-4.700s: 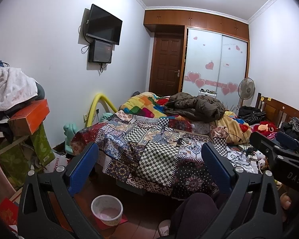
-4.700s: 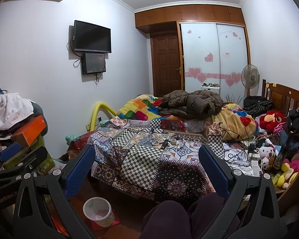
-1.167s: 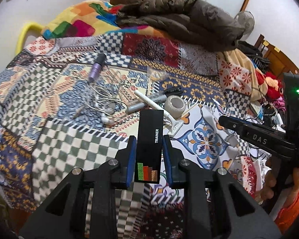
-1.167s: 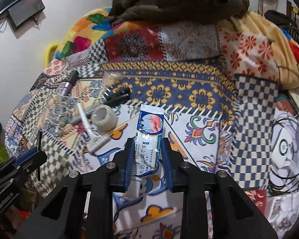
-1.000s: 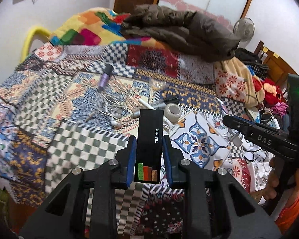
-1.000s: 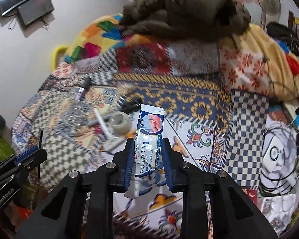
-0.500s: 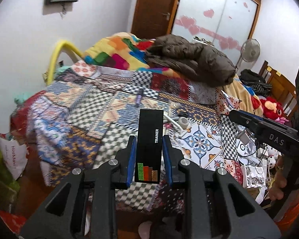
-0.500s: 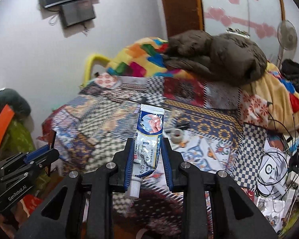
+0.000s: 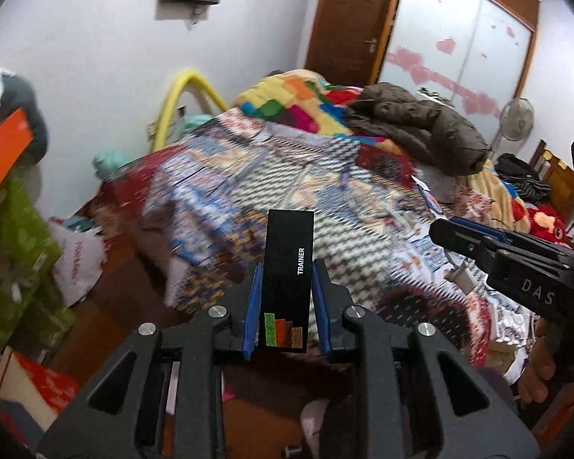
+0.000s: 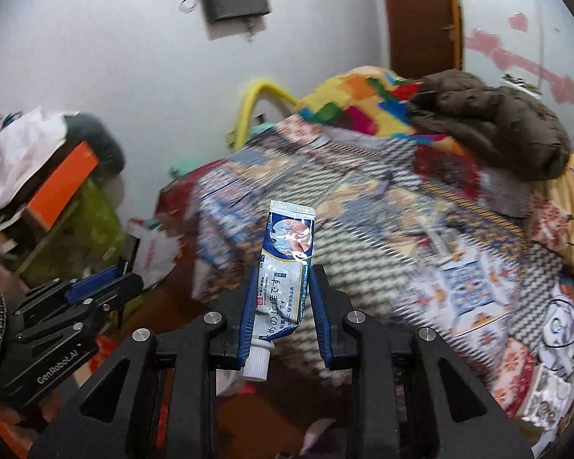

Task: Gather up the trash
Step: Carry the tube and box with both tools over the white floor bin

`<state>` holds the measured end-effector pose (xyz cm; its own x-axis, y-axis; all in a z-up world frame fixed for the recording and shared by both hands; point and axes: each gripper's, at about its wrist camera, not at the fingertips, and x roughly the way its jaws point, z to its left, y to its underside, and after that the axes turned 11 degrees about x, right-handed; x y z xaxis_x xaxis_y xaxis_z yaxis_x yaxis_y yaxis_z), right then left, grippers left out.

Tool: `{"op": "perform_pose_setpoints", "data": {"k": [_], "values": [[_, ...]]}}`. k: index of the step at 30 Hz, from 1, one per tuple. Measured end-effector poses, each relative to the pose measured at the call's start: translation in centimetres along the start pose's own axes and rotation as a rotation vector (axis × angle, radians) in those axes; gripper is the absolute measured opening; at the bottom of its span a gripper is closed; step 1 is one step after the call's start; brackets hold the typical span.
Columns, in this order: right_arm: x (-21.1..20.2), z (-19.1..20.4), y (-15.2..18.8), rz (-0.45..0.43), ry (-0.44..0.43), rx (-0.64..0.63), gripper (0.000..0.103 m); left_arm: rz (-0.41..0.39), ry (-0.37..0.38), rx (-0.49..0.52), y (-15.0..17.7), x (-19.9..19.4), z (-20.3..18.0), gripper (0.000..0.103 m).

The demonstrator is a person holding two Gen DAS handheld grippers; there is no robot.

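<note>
My left gripper is shut on a flat black box marked TRAINER, with coloured bars at its lower end, held upright in the air near the foot of the patchwork bed. My right gripper is shut on a white and blue ointment tube, cap end down, crimped end up. The right gripper shows at the right of the left wrist view. The left gripper shows at the lower left of the right wrist view. The scene is motion-blurred.
A brown coat lies on the bed's far end. A yellow tube frame stands by the wall. Orange and green boxes pile up at left beside a white plastic bag. Brown floor lies below the bed edge.
Both grippers have pulled back from the bed and swung left, each keeping its item. The view has widened from the bedspread to the bed edge, the floor and the left clutter.
</note>
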<state>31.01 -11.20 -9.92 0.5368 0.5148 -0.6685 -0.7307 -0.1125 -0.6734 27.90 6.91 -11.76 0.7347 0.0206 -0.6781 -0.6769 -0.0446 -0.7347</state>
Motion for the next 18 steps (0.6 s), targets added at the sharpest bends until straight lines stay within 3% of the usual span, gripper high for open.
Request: {"op": "perform_pose_setpoints", "data": {"k": [8, 18], "values": [[3.6, 6.2, 3.4, 0.117, -0.075, -0.091, 0.025, 0.076, -0.084, -0.084, 5.4, -1.7, 5.8, 0.025], [9.5, 11.9, 7.4, 0.296, -0.133, -0.182, 0.025, 0.237, -0.128, -0.199, 11.8, 2.0, 11.6, 0.025]]}}
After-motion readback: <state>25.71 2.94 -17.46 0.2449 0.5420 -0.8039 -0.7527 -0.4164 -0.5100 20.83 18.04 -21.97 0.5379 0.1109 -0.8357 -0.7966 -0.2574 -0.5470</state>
